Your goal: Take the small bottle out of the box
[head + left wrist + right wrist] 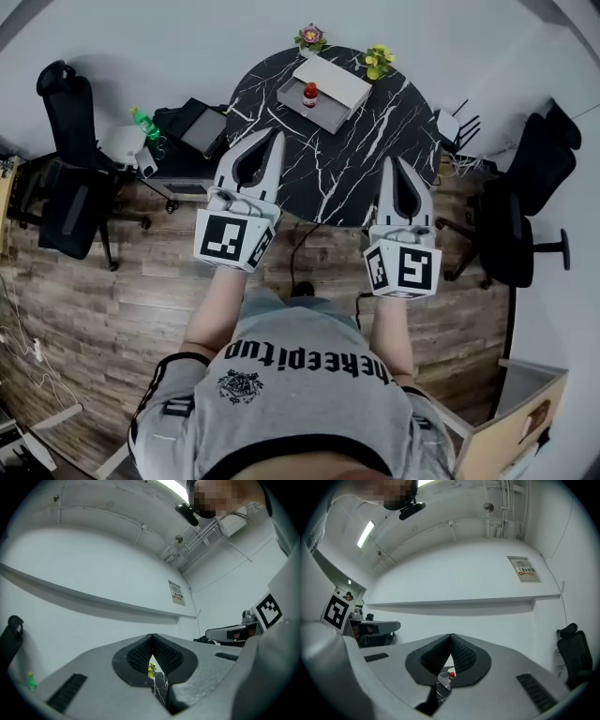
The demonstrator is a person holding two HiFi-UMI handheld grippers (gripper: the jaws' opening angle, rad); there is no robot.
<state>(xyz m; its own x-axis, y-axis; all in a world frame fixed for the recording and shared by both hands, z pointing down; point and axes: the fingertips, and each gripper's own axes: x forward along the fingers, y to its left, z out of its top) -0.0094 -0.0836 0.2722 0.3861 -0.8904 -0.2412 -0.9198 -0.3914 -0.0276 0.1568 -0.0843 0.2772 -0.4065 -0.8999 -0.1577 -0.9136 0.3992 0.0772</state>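
head view: bottle (309,95) upright in box (325,116), far side of bench (356,169). left hand-held gripper (273,138) and right hand-held gripper (394,161) closed, empty, well short. step: approach. next: open jaws, clear the box wall.
left gripper view: jaws together, nothing held.
right gripper view: jaws together, bottle ahead, bare bench between.

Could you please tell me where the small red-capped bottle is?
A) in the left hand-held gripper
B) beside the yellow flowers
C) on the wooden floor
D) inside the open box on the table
D: the small bottle stands inside the box on the black table.
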